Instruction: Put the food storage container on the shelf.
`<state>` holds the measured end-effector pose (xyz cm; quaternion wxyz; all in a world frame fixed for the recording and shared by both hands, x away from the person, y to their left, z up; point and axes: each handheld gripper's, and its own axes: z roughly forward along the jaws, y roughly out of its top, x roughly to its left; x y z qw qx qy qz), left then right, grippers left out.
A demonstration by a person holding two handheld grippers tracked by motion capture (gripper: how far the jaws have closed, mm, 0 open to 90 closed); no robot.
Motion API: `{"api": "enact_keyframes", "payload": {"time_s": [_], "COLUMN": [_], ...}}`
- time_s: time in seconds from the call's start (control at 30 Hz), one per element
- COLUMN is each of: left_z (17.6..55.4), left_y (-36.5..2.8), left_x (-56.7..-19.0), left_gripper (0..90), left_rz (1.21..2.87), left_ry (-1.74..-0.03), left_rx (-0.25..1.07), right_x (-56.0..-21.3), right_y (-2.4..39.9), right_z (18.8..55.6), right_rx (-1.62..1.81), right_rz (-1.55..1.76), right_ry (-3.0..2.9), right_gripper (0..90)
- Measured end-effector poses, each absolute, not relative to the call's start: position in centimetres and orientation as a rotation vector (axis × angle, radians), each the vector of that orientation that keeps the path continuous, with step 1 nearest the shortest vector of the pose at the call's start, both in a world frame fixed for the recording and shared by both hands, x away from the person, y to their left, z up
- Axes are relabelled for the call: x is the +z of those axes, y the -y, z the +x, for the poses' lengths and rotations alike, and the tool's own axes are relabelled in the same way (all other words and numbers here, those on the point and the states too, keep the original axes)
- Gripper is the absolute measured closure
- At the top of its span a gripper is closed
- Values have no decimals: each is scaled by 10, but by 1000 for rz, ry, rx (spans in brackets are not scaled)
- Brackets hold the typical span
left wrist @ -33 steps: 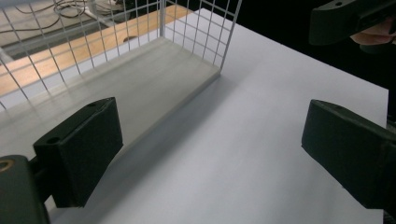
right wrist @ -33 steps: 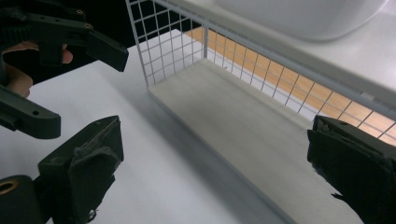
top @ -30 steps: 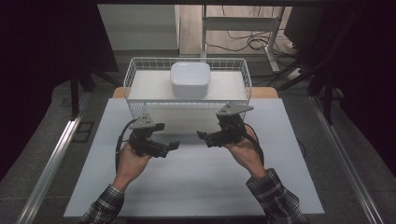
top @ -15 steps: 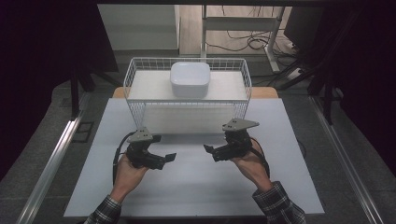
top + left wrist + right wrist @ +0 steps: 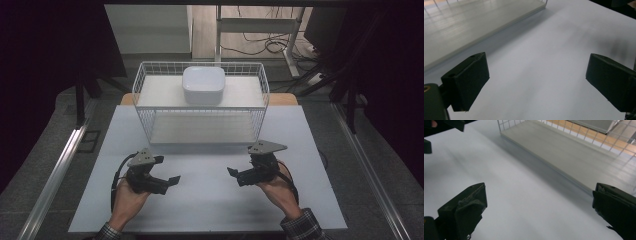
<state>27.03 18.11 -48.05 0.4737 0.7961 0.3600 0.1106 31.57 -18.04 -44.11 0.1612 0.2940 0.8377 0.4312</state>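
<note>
The white bowl (image 5: 203, 85) is seated upside down, it seems, on the upper shelf of the wire basket (image 5: 150, 122), centred between the basket's side walls. Both the left gripper (image 5: 167, 183) and the right gripper (image 5: 236, 175) are held in front of the basket over bare table (image 5: 210, 210), fingers spread, nothing gripped. A low approach could be snagged on the basket's front rim; open room is available above it.

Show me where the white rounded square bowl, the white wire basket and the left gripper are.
White rounded square bowl (image 5: 203, 85), high view, its upturned base.
White wire basket (image 5: 200, 65), high view, far rim.
Left gripper (image 5: 169, 183), high view, between its fingertips.
</note>
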Motion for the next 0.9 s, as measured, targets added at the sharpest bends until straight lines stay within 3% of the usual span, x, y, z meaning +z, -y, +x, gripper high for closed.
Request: {"api": "enact_keyframes", "payload": {"time_s": [0.57, 0.9], "left_z": [243, 239], "left_y": [-199, -197], "left_x": [-513, -532], "left_gripper": [24, 27], "left_rz": [1990, 2098], "left_ry": [-968, -982], "left_rx": [283, 292], "right_x": [-469, -496], "right_y": [220, 230], "right_z": [291, 283], "right_rx": [1213, 1140], "right_rz": [921, 952], "right_ry": [-2354, -2409], "right_gripper": [0, 0]}}
